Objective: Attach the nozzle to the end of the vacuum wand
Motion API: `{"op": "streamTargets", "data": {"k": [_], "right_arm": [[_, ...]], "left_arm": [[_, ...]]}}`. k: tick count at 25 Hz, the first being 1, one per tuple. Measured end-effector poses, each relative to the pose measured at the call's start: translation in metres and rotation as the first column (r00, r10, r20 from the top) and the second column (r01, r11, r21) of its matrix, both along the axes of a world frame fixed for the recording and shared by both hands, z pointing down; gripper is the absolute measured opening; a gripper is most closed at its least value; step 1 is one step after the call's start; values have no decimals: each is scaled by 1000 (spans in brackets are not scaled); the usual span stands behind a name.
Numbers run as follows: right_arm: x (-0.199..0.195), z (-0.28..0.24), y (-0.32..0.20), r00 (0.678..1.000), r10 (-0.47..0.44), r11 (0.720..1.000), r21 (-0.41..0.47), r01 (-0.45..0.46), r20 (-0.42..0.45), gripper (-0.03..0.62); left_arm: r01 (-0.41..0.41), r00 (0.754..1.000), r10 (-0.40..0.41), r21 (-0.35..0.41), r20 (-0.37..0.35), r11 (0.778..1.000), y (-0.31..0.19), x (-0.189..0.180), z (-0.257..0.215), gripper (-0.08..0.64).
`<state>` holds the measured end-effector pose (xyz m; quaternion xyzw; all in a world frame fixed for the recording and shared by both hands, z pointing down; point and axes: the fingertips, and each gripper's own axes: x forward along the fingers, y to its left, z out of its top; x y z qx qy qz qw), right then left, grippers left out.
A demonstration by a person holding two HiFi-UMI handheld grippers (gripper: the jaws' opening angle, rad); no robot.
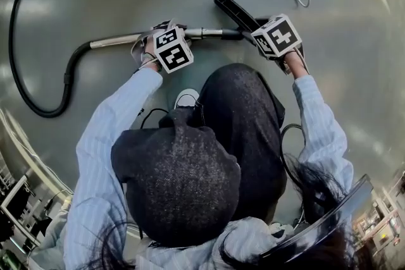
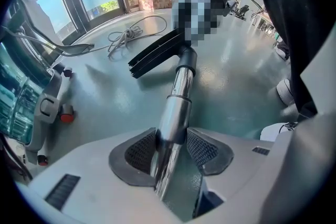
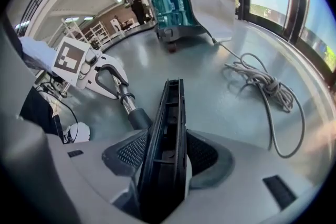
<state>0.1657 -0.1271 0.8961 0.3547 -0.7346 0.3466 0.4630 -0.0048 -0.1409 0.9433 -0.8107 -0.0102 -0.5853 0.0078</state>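
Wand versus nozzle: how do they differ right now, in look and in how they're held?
The wand is a shiny round metal tube; the nozzle is matte black, flat and wide. The left gripper clamps the wand, while the right gripper clamps the nozzle. Shared: both are gripped, and they meet at the wand's black collar. I cannot tell whether the nozzle is fully seated.
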Motion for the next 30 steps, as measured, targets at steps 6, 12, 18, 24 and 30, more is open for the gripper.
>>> {"op": "streamTargets", "data": {"k": [6,12,18,24,30], "right_arm": [[-13,-5,-11,994,66,997,23,-68,82,224],[-16,-9,-20,990,101,993,52,-106,100,210],[-13,-6,-8,995,20,996,79,-29,101,226],[1,0,12,995,3,1000,30,-6,100,256],[3,14,21,998,-58,998,-2,58,17,255]], "left_arm": [[19,1000,-19,0,7,1000,-2,1,4,184],[59,998,-59,4,-7,998,-9,1,3,186],[78,995,-77,-1,-56,997,-10,-1,7,187],[72,997,-73,58,1,996,-18,-23,12,193],[14,999,-18,117,33,993,-26,-38,19,192]]}}
